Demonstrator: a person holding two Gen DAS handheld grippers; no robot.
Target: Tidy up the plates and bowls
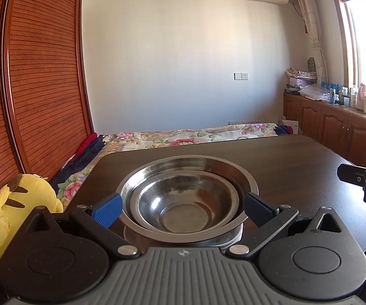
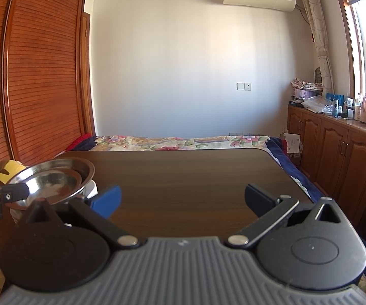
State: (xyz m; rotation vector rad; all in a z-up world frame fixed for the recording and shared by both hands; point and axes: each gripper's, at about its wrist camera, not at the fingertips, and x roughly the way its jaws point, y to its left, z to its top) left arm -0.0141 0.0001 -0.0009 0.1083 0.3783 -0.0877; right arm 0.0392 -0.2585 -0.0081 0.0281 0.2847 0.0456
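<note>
We see a dark wood counter standing before a bed with a floral cover; we place everything else against that counter. A slatted wooden wardrobe rises beyond its left edge, and low cabinets run beyond its right edge under a window. A yellow plush toy sits just off the counter's left side.

At the counter's near left corner we find the stack: a wide steel bowl with a smaller steel bowl nested inside, resting on white plates whose rims show beneath.

Our left gripper is at that corner with its jaws spread wide on either side of the wide bowl's rim; we cannot tell whether the blue pads touch it. Our right gripper hovers over the counter's near middle, jaws wide apart with nothing between them.
</note>
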